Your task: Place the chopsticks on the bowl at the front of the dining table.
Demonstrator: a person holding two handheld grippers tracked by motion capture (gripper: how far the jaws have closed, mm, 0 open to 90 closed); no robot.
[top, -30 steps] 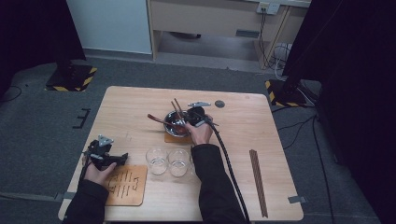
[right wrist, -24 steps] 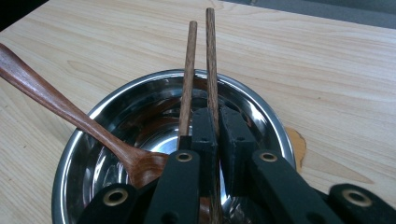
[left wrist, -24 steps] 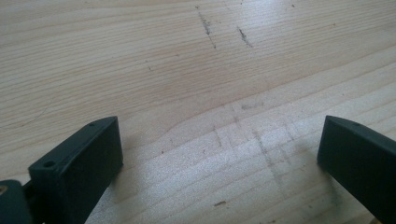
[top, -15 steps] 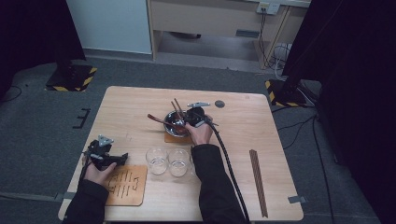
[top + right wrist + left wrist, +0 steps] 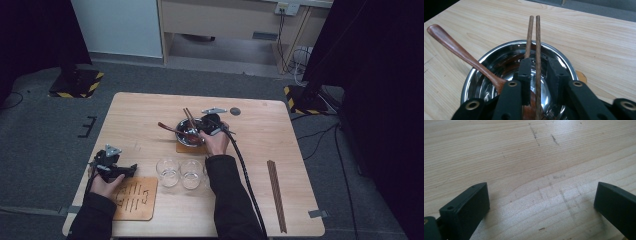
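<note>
A steel bowl [image 5: 186, 136] [image 5: 499, 65] stands on a small coaster [image 5: 187, 148] mid-table. Inside it lean a wooden spoon [image 5: 170, 129] [image 5: 461, 53] and a pair of brown chopsticks [image 5: 188, 117] [image 5: 537, 32], their ends past the far rim. My right gripper [image 5: 202, 129] [image 5: 539, 61] hovers over the bowl, its jaws close together but open. One chopstick runs between them with a small gap on the right; the other passes under the left jaw. My left gripper [image 5: 117, 168] [image 5: 541, 195] rests low over bare wood at the table's front left, wide open and holding nothing.
Two clear glasses [image 5: 168, 172] [image 5: 191, 175] stand side by side in front of the bowl. A wooden board [image 5: 137, 200] lies at the front left beside the left hand. A second pair of chopsticks [image 5: 276, 195] lies at the right. A small dark disc [image 5: 235, 111] sits behind the bowl.
</note>
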